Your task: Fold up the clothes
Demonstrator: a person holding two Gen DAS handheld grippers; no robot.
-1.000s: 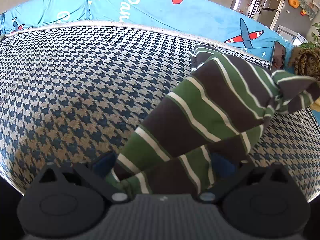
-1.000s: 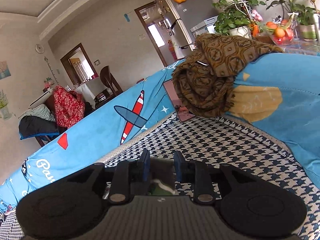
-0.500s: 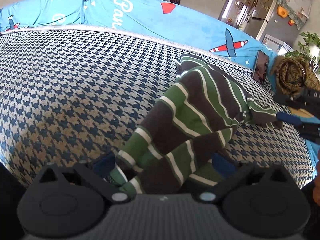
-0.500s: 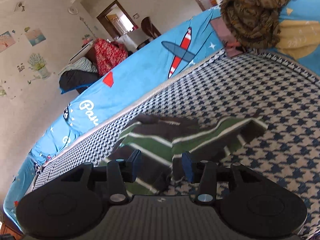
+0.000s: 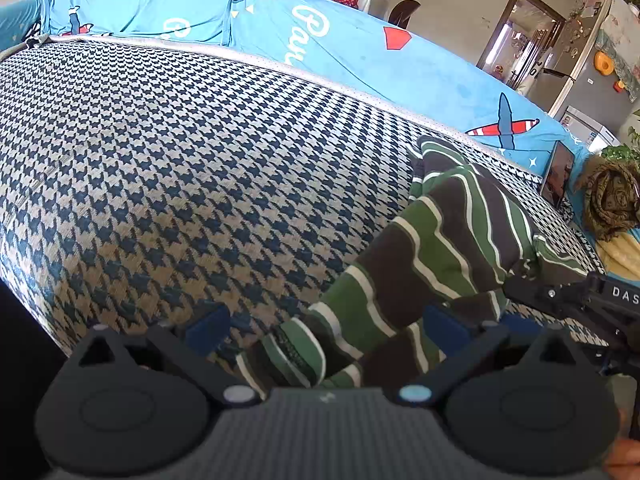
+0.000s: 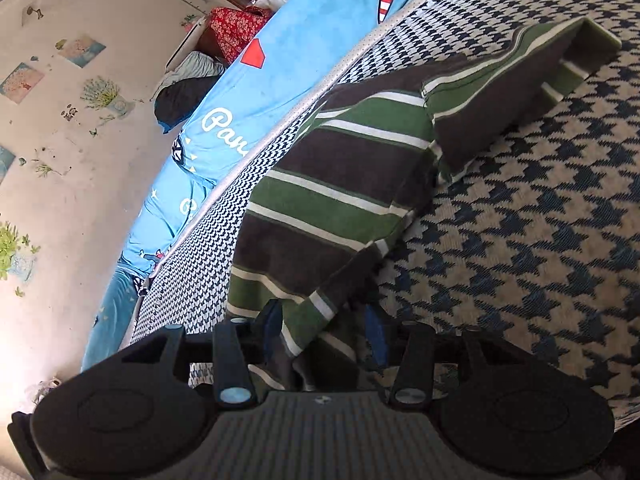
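While straddling the shirt [image 5: 440,248] at its near hem, not yet clamped.
Lies rumpled on the seat [image 5: 160,160], long axis running away from the left gripper [image 5: 326,326]. There: jaws spread wide, one pad clear of the cloth. At the right gripper [image 6: 325,328], by the shirt's side edge: half parted, cloth between, unpressed. Equally near; probably ready to close on both edges.

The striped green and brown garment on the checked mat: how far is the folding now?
Done: the striped green and brown garment lies on the checked houndstooth mat, one sleeve laid out flat. In hand: the left gripper stands open around a bunched end, and the right gripper is open with a hem corner between its fingers. Left: no neat fold shows yet; the cloth is rumpled.
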